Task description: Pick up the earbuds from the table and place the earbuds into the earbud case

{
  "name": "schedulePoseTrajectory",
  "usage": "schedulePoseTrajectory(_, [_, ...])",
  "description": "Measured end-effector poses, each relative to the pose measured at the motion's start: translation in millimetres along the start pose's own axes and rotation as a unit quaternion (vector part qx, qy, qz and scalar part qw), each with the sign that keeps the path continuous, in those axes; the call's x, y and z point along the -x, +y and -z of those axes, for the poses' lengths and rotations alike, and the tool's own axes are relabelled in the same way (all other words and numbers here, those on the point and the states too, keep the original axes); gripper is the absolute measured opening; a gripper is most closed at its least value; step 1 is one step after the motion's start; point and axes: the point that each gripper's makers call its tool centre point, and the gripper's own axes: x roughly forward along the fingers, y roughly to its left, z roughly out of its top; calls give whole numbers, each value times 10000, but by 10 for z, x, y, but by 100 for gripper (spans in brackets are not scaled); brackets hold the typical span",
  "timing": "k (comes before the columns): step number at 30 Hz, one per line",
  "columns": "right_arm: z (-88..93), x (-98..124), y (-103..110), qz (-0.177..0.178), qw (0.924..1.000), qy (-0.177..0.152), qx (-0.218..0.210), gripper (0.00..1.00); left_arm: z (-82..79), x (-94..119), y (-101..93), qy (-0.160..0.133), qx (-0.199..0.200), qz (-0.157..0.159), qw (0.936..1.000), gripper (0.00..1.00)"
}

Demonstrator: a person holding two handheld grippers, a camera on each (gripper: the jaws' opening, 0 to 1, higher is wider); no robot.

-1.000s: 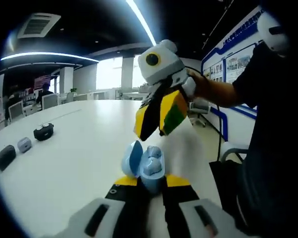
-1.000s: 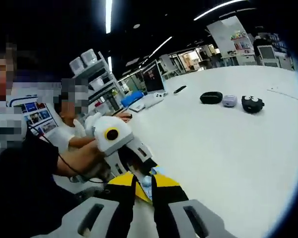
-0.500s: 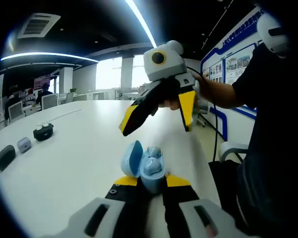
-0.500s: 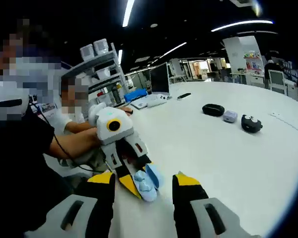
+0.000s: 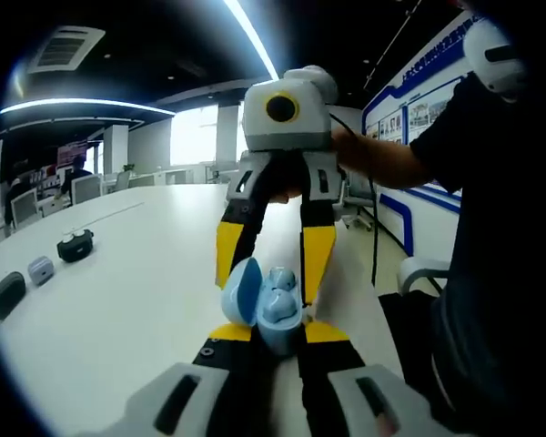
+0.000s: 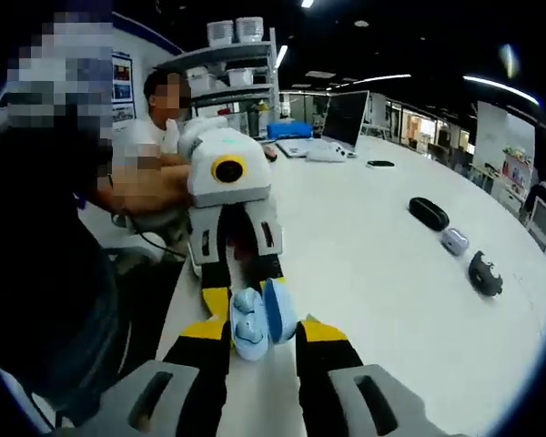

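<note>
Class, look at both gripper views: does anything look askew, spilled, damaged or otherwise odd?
Nothing stands out. The open blue earbud case sits clamped in the left gripper, the right gripper straddles it with jaws spread, and three small cases lie on the white table.

One blue earbud case — three other cases on table.

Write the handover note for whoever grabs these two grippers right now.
Left gripper: shut on the light blue earbud case, lid open, held just above the white table.
Right gripper: open, its fingers either side of the case.
Done: earbuds appear seated in the case, though that is hard to confirm.
Left: check both earbuds are in, then close the lid if wanted.
Three other small cases lie farther along the table, untouched.
</note>
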Motion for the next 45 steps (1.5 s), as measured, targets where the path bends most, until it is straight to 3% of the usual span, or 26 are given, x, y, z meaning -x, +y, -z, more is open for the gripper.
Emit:
schedulePoseTrajectory(6, [-2, 4, -1, 438, 9938, 274, 981, 28, 2, 0, 0, -10, 71, 12, 10000, 18])
schedulePoseTrajectory(16, [0, 54, 52, 1326, 9607, 513, 2385, 26, -1, -14, 11, -16, 99, -18, 9999, 18])
schedulePoseTrajectory(20, [6, 75, 88, 1499, 9523, 509, 2609, 24, -2, -17, 16, -21, 111, -24, 9999, 18])
schedulePoseTrajectory(22, [0, 94, 86, 1545, 9518, 472, 2608, 22, -3, -19, 19, -22, 123, -24, 9999, 18])
schedulePoseTrajectory(28, [25, 124, 77, 1642, 9546, 364, 2460, 18, -10, -24, 29, -25, 129, -38, 9999, 18])
schedulePoseTrajectory(34, [81, 151, 41, 1436, 9814, -99, 1267, 22, -9, -23, 28, -24, 88, -37, 10000, 18])
schedulePoseTrajectory(36, [96, 136, 44, 1306, 9854, -185, 1078, 22, -8, -21, 22, -26, 49, -26, 10000, 18])
schedulePoseTrajectory(38, [56, 112, 60, 1104, 9899, -502, 731, 22, -8, -20, 12, -26, -17, 0, 10000, 18])
schedulePoseTrajectory(41, [16, 104, 34, 943, 9914, -750, 517, 19, -7, -18, 4, -31, -62, 20, 10000, 18])
schedulePoseTrajectory(45, [22, 58, 72, 780, 9930, -750, 483, 17, -9, -16, 3, -37, -72, 32, 10000, 18])
